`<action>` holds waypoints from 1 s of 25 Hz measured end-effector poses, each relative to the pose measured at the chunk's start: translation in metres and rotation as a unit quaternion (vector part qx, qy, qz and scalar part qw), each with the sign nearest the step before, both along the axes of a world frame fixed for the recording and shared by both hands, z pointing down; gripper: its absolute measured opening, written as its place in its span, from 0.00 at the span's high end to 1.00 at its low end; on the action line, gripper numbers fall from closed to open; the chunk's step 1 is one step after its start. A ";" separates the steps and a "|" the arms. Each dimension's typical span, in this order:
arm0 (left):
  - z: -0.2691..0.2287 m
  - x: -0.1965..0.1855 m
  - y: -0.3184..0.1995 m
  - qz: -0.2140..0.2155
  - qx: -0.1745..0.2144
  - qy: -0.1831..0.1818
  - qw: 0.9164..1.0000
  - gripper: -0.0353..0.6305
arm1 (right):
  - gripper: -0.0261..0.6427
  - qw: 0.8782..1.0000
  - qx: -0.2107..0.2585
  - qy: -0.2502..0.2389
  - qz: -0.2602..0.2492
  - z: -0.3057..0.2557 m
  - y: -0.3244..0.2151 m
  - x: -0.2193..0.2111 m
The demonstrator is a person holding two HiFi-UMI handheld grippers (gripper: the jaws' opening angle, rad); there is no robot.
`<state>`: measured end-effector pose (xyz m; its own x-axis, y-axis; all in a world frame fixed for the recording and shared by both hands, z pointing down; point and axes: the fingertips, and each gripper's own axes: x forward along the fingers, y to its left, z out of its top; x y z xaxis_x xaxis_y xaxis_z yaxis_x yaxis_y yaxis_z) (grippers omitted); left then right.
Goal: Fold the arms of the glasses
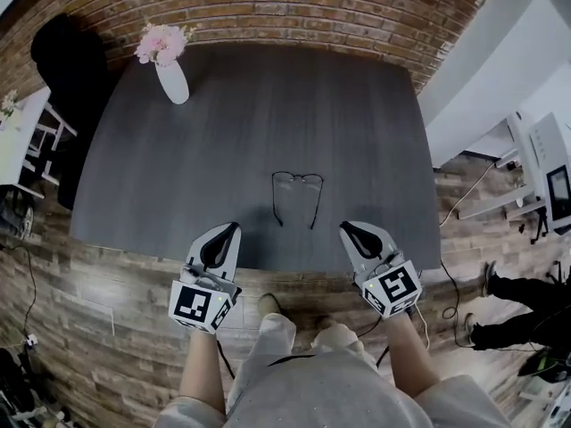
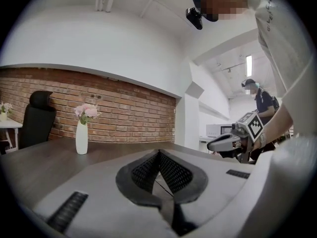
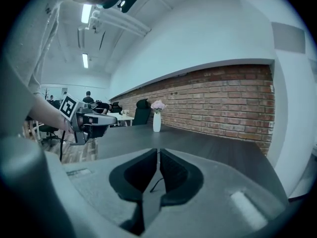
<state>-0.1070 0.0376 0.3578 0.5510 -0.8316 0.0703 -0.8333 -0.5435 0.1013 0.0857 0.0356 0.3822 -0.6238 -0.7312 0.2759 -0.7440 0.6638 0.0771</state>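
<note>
Right tool (image 3: 157, 151) jaws barely parted, nothing gripped; left tool (image 3: 112, 118) at left; vase (image 3: 157, 122) on table (image 3: 213, 150).

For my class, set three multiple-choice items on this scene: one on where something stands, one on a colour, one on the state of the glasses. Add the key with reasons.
1. Where does the vase stand?
A. near the table's far left corner
B. at the table's near edge
C. on the floor

2. What colour are the flowers?
A. yellow
B. pink
C. blue

3. How are the arms of the glasses?
A. both folded
B. one folded
C. both spread open

Key:
1 A, the head view shows it by the far left corner.
2 B, pink blooms top the white vase.
3 C, both arms stick out toward the table's near edge.
</note>
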 end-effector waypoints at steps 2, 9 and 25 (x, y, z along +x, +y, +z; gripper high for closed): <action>0.004 0.001 -0.005 0.017 -0.005 0.001 1.000 0.95 | 0.93 1.000 0.000 0.007 0.007 0.005 -0.002 -0.003; 0.032 0.006 -0.020 0.050 -0.015 -0.016 0.999 0.95 | 0.93 0.996 -0.013 0.082 -0.018 0.029 -0.002 -0.020; 0.098 0.028 -0.073 0.077 -0.090 -0.066 0.991 0.95 | 0.89 0.974 -0.035 0.210 -0.079 0.093 -0.063 -0.001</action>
<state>-0.0791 -0.0350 0.4553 0.6460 -0.7062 0.2898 -0.7546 -0.6481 0.1028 0.0842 -0.0272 0.4753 -0.5481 -0.6062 0.5763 -0.5449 0.7815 0.3037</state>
